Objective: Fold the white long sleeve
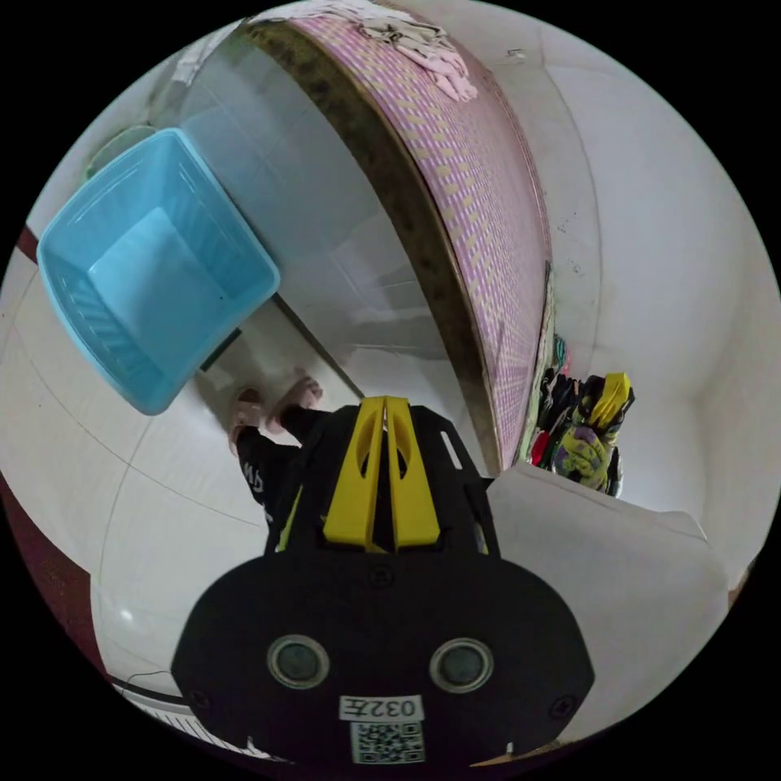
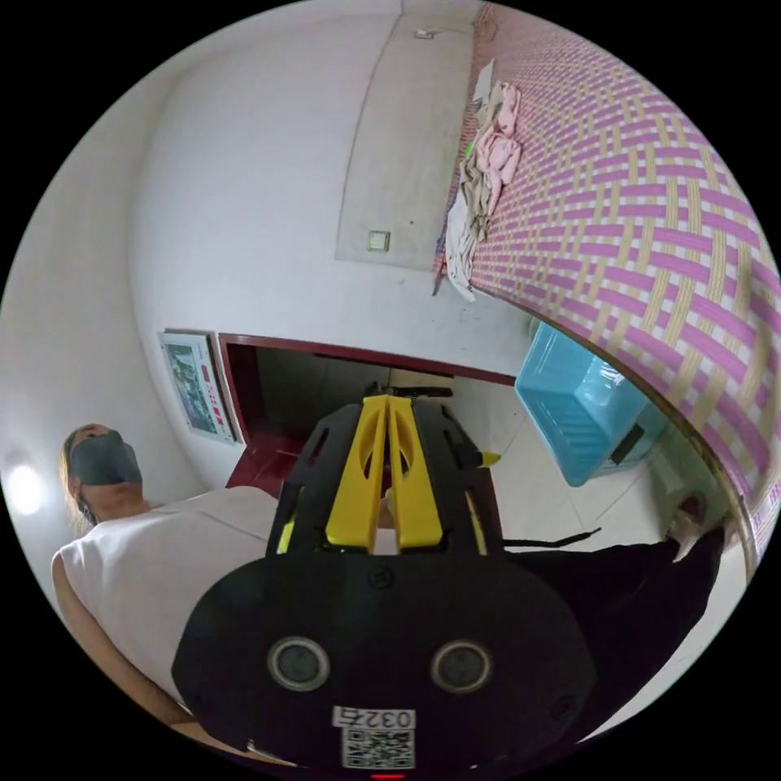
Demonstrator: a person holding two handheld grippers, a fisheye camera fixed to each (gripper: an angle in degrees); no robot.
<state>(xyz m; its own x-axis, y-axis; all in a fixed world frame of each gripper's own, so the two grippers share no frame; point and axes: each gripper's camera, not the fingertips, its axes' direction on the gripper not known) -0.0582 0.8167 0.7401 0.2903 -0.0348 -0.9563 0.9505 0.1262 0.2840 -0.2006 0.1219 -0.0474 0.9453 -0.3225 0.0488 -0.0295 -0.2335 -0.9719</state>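
left tool point(image 1: 384, 403) jaws together, empty | right tool point(image 2: 387, 403) jaws together, empty | clothes pile point(image 2: 486, 175) at 1 o'clock on woven bed point(image 2: 651, 228), white long sleeve likely within | I reach there, open wide, pinch shoulders

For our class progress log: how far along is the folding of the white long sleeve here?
Nothing looks done: clothes lie in a crumpled pile on the woven mat. Nothing is in hand: the left gripper and right gripper have their jaws together, holding no cloth. Picking out and folding the garment remain. The blue basket sits on the floor.
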